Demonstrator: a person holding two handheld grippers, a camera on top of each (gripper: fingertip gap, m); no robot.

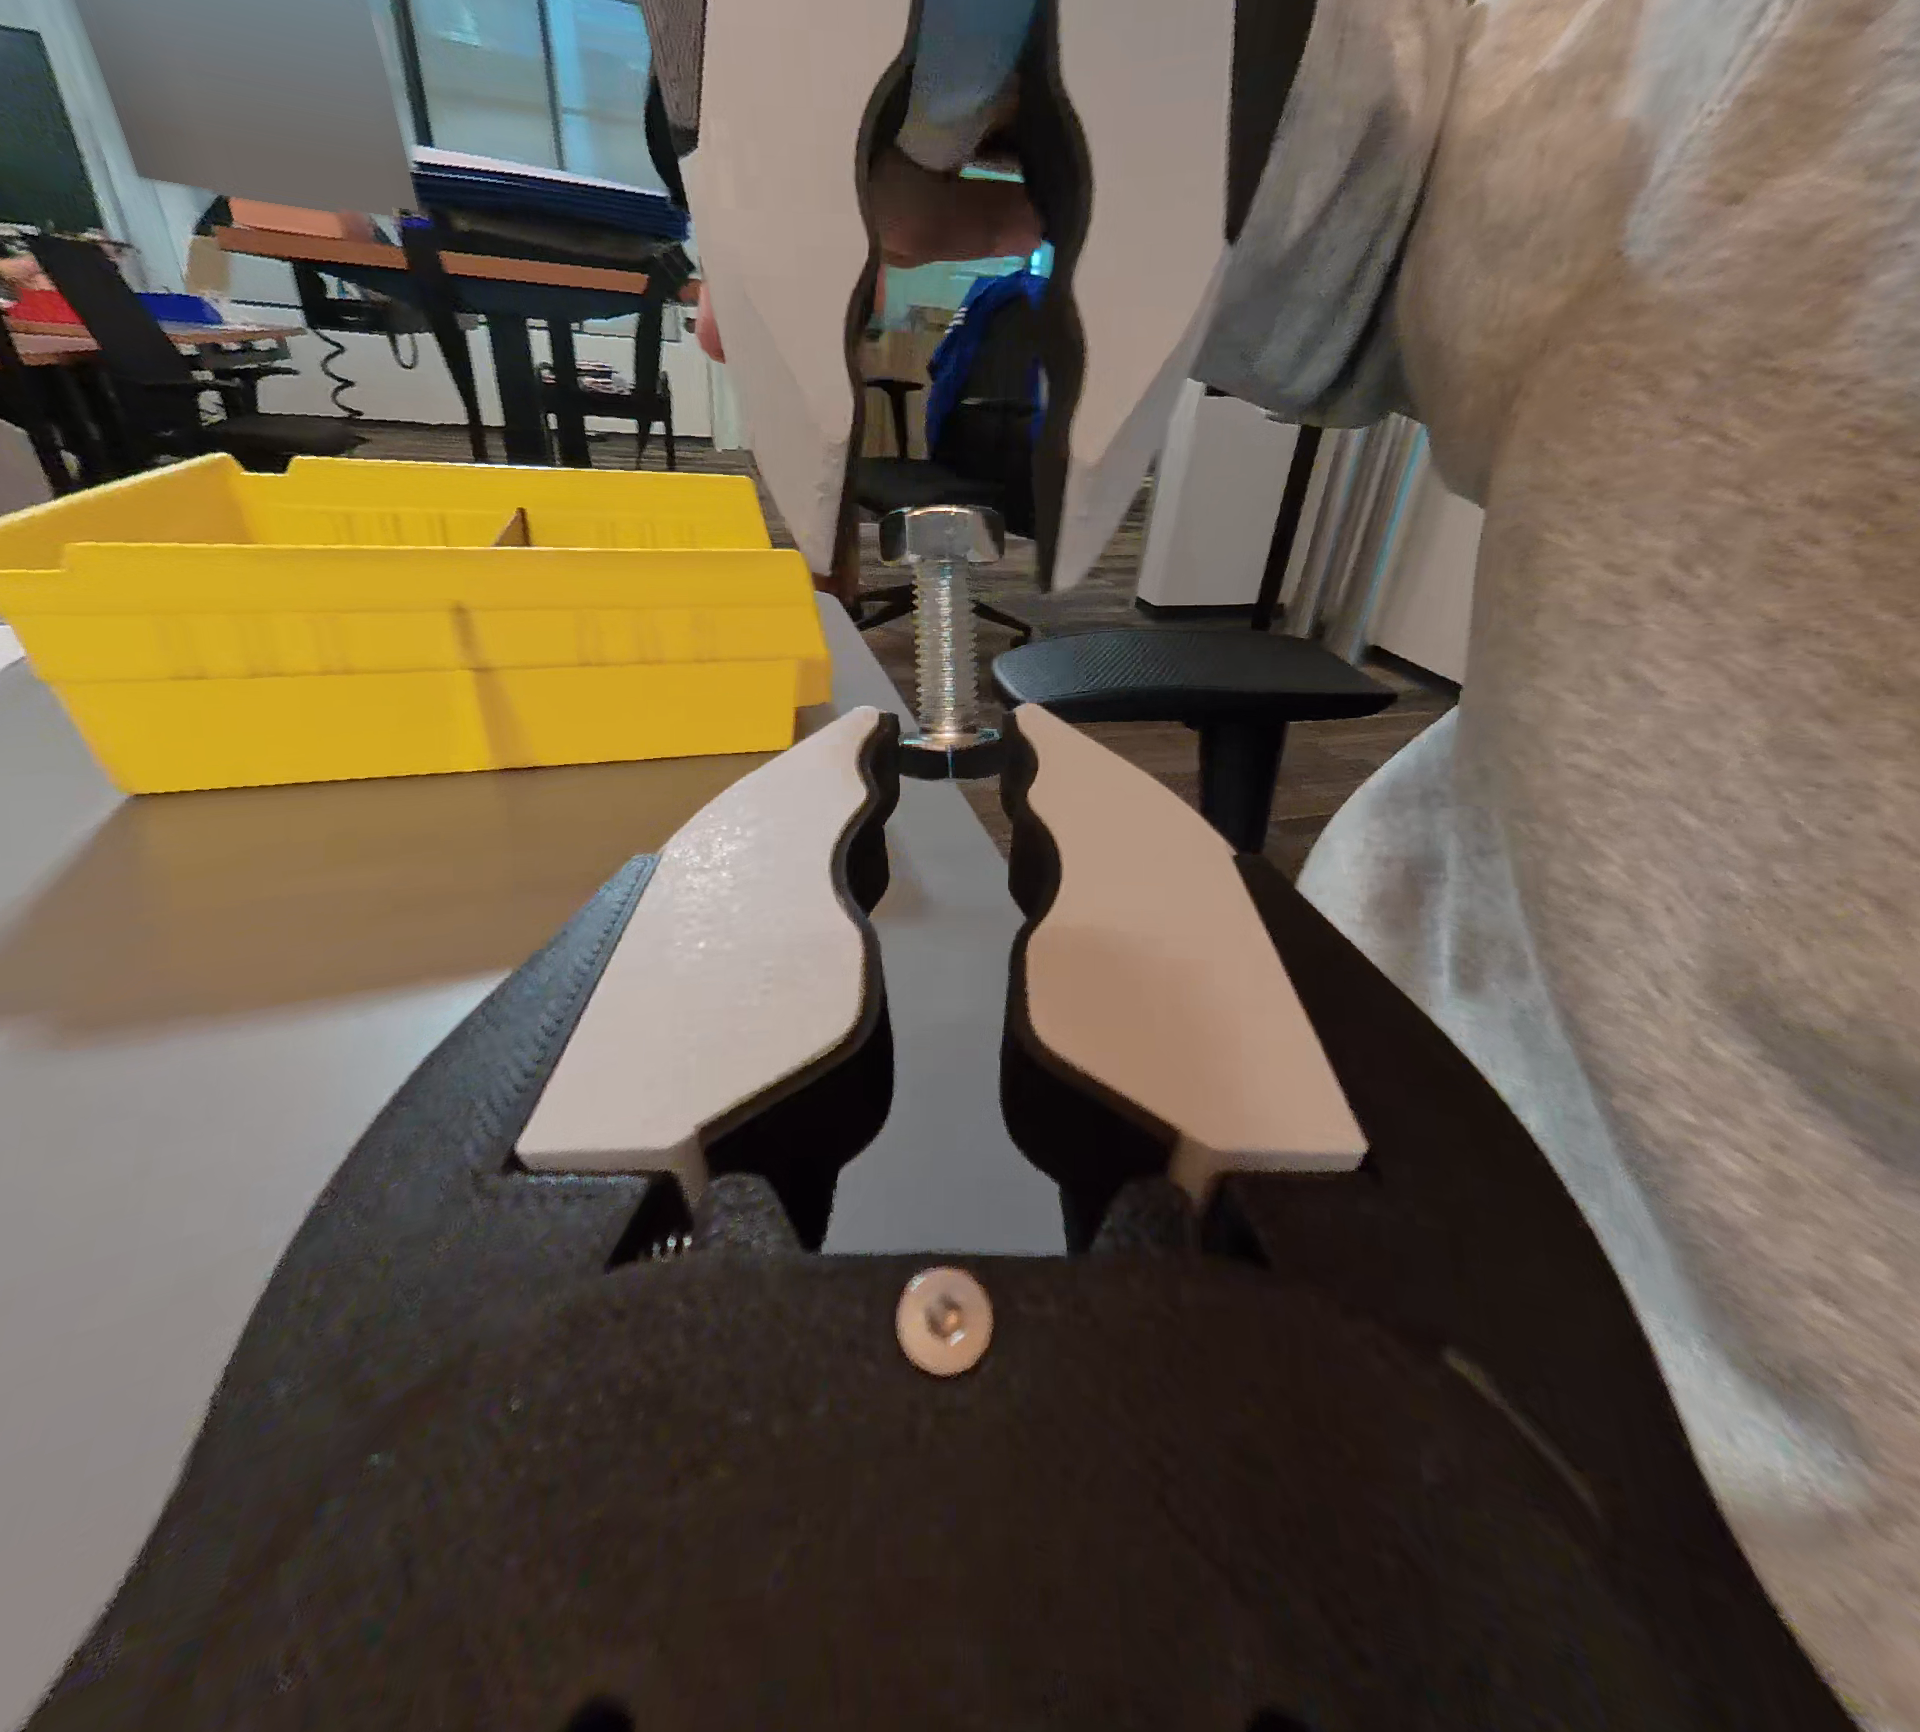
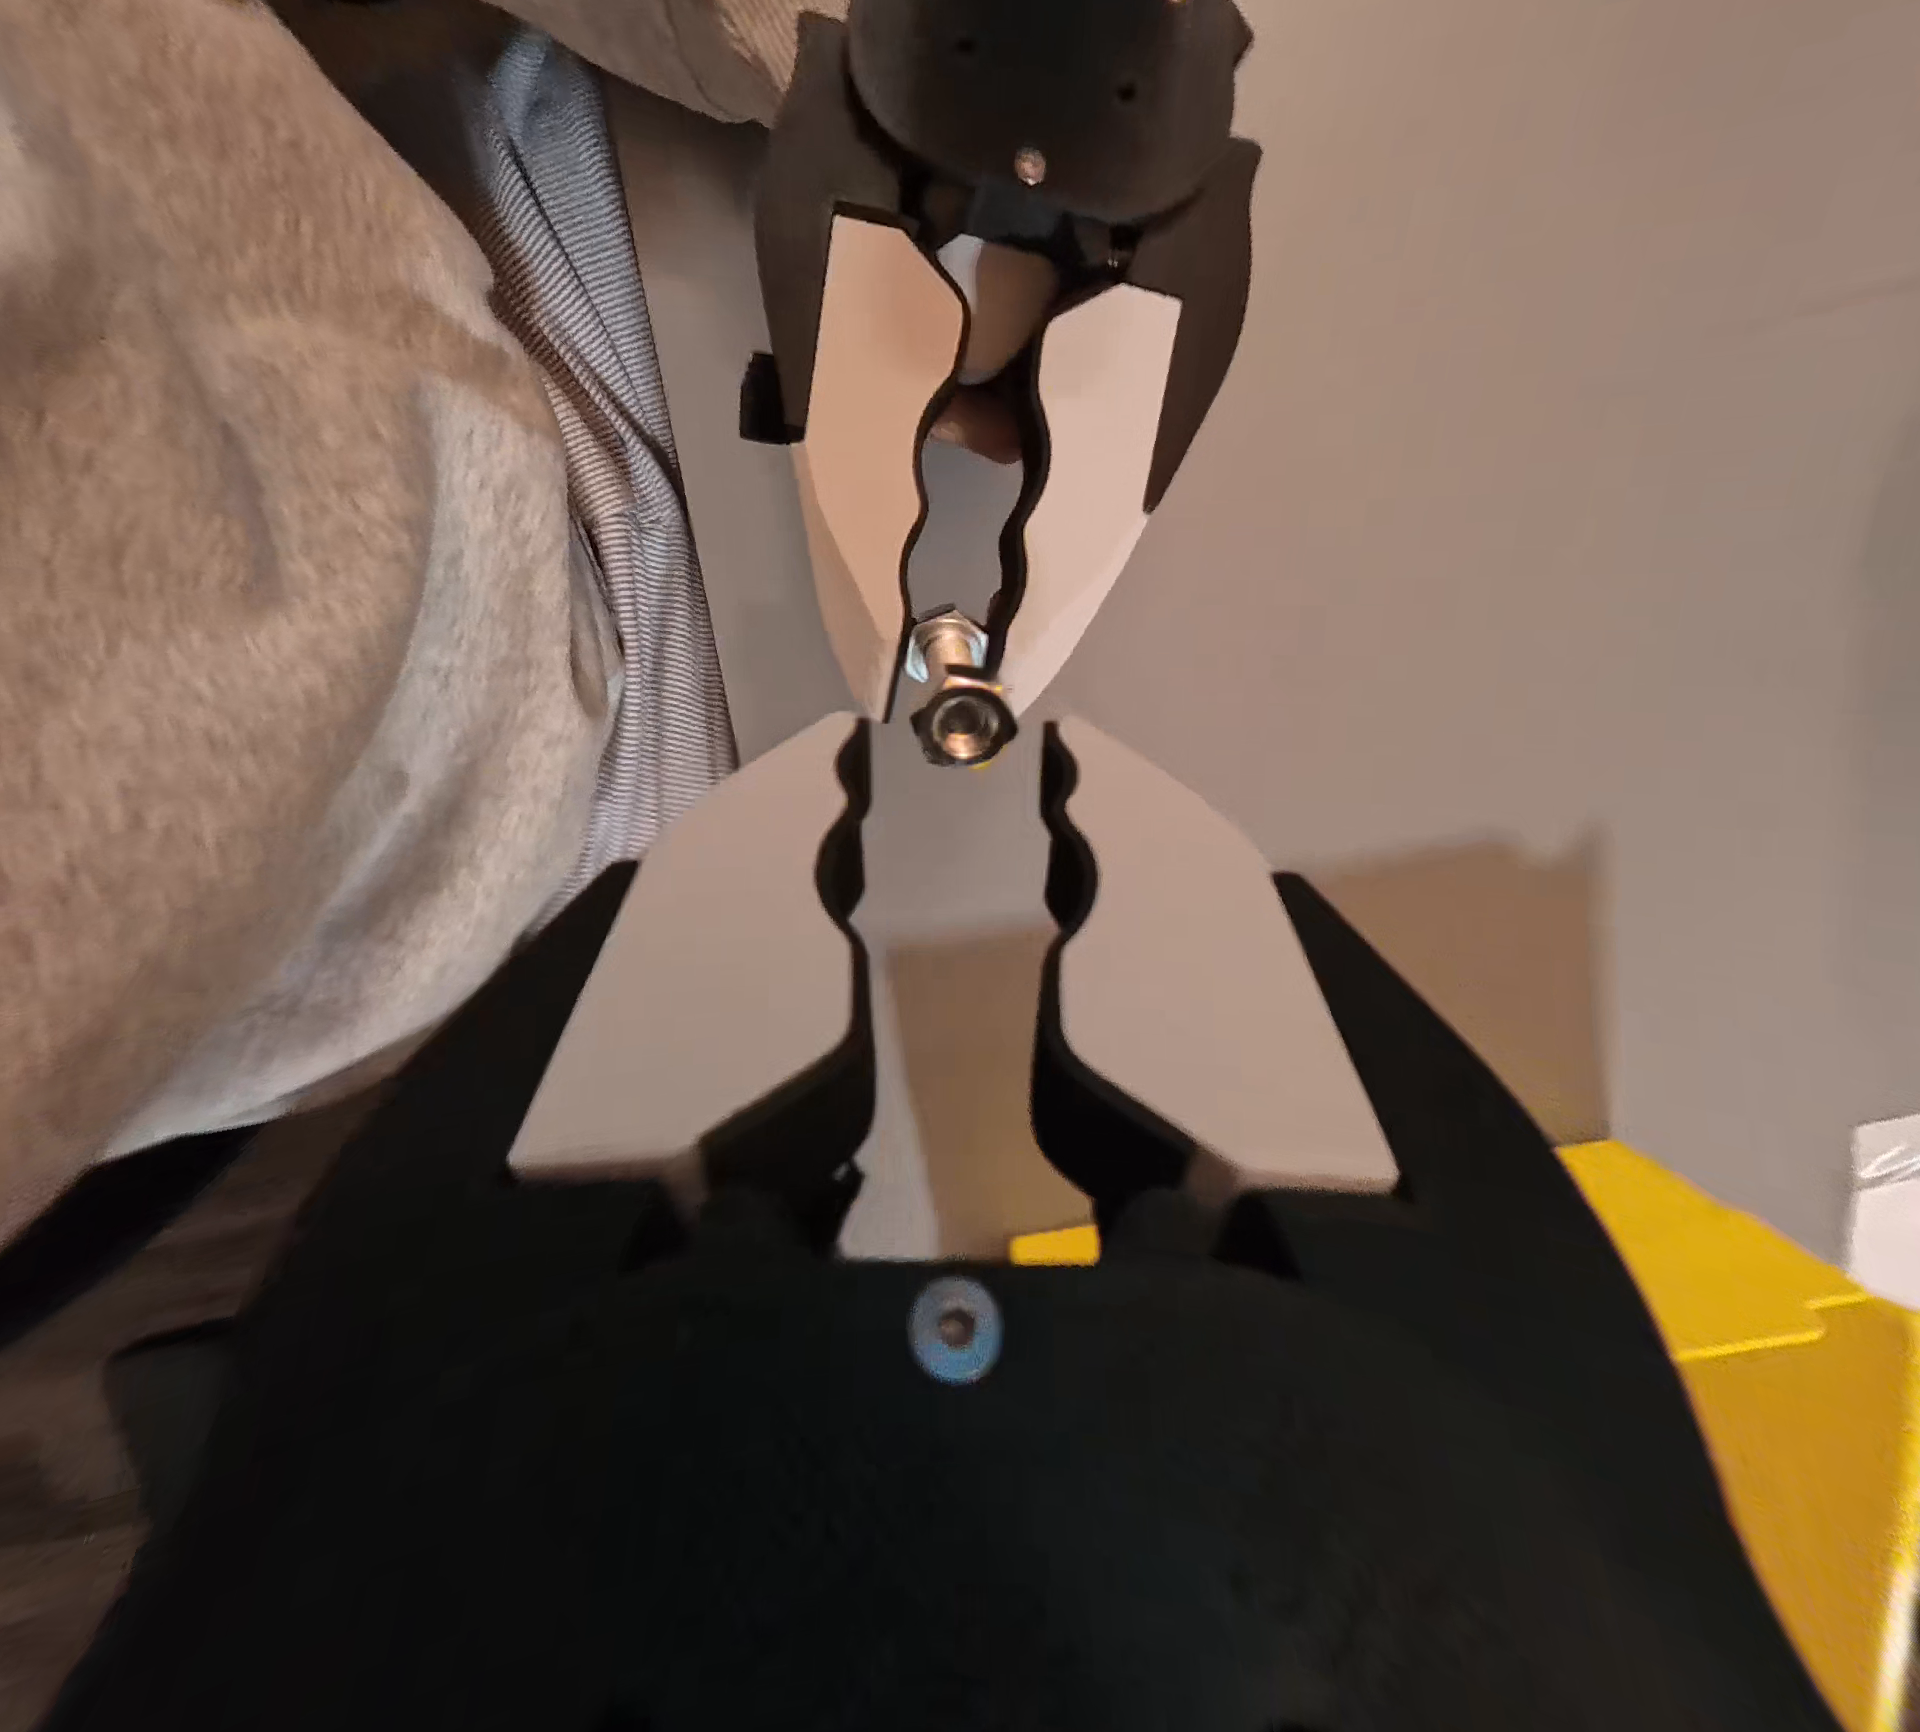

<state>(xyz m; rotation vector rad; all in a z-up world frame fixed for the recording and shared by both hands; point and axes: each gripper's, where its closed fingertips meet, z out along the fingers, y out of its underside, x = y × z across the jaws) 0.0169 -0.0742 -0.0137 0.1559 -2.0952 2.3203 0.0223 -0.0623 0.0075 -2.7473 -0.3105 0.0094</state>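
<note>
- The left gripper (image 1: 948,732) is closed narrowly at its tips on a dark hex nut (image 1: 948,755), which sits on the lower end of a silver bolt (image 1: 943,633).
- The right gripper (image 1: 940,555) comes down from above in the left wrist view. Its fingers stand a little apart on either side of the bolt head (image 1: 940,532); the head lies just between the tips, and whether they touch it cannot be told.
- In the right wrist view the right gripper (image 2: 951,732) shows a clear gap between its fingers, with the bolt's hex head seen end-on just past the tips.
- The bolt is held in the air just beyond the near corner of the desk (image 1: 260,955), above an office chair's black armrest (image 1: 1195,674) and close to the person's grey sweater (image 1: 1662,747).
- The bolt's long axis runs upright in the left wrist view: head up, threaded shank down into the nut.
- Handling, as a judgement: bolt and nut look like steel, so stiff, small, fairly dense and not fragile. The plated surface is likely slippery, and the threads give poor purchase.
- The best hold is probably across opposite flats of the hex head or of the nut, not on the shank.
- A yellow bin (image 1: 416,643) with dividers stands on the desk, well to the left of the grippers.
</note>
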